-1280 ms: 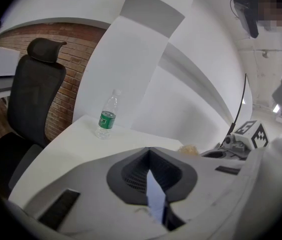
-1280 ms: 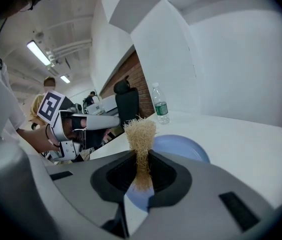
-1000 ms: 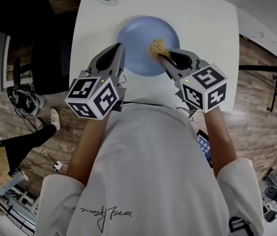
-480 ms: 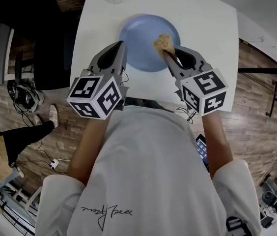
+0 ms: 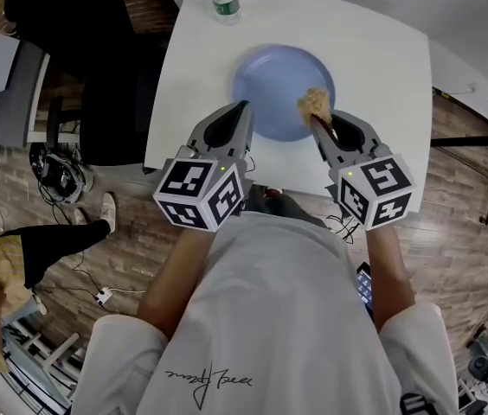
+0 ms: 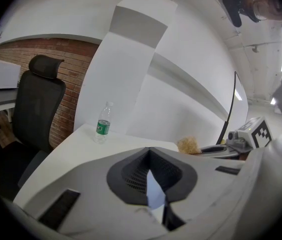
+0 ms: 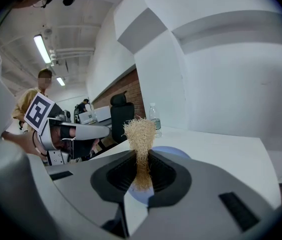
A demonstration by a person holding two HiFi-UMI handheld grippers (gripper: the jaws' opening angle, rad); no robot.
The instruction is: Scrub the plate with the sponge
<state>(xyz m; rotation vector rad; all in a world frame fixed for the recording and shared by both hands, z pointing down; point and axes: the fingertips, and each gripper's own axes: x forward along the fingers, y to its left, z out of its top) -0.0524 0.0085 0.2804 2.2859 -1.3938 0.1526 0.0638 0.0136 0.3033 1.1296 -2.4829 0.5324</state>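
A round blue plate [image 5: 279, 80] lies flat on the white table [image 5: 374, 50]. My right gripper [image 5: 315, 118] is shut on a tan fibrous sponge [image 5: 317, 103], which hovers by the plate's right rim. In the right gripper view the sponge [image 7: 140, 134] sticks up from between the pads of that gripper [image 7: 142, 155], with the plate [image 7: 173, 152] beyond. My left gripper [image 5: 244, 105] is shut, its tips over the plate's near-left rim. In the left gripper view its jaws [image 6: 148, 150] meet, and a sliver of blue plate [image 6: 153, 193] shows below them.
A clear water bottle [image 5: 224, 1] with a green label stands at the table's far edge, left of the plate. A black office chair [image 5: 110, 76] sits by the table's left side. Cables and someone's leg [image 5: 49, 242] lie on the wooden floor at left.
Both grippers have lifted a little. The sponge has shifted from the plate's inner right part out to its right rim. The plate has not moved on the table.
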